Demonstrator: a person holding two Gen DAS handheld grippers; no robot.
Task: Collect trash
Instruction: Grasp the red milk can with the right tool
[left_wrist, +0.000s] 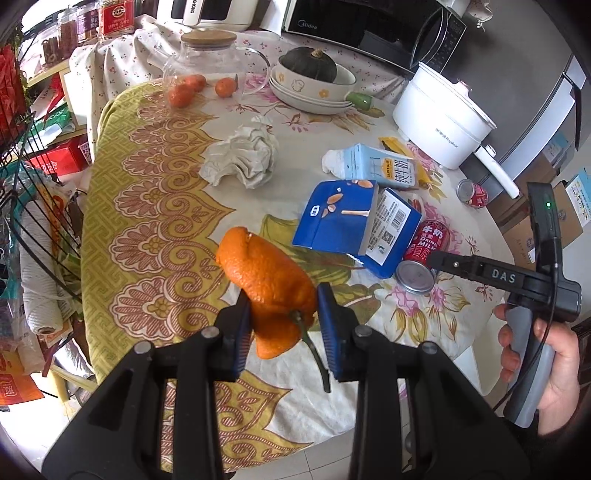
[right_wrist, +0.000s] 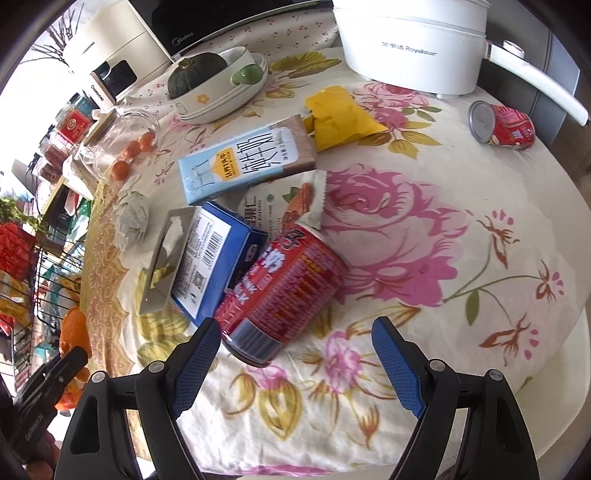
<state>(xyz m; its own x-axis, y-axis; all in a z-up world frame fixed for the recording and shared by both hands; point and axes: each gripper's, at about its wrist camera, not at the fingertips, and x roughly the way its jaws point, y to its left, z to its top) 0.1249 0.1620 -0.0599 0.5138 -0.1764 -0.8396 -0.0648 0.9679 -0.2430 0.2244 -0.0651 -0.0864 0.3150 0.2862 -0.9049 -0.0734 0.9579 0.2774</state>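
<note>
Orange peel (left_wrist: 269, 284), curled and bright with a green stem hanging from it, is held above the tabletop (left_wrist: 155, 206), pinched between the left tongs (left_wrist: 281, 332). The right tongs (right_wrist: 295, 362) stand wide apart, holding nothing, just before a tipped red can (right_wrist: 284, 291). A white bowl (left_wrist: 314, 83) holds a dark green squash (left_wrist: 308, 62); a lidded glass jar (left_wrist: 210, 62) stands near tangerines (left_wrist: 183, 92).

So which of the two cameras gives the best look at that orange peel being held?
The left wrist view. There the orange peel fills the foreground, pinched between the left gripper fingers, stem showing. The right wrist view catches only an orange sliver at its left edge, partly hidden, while the open right gripper faces a red can.
</note>
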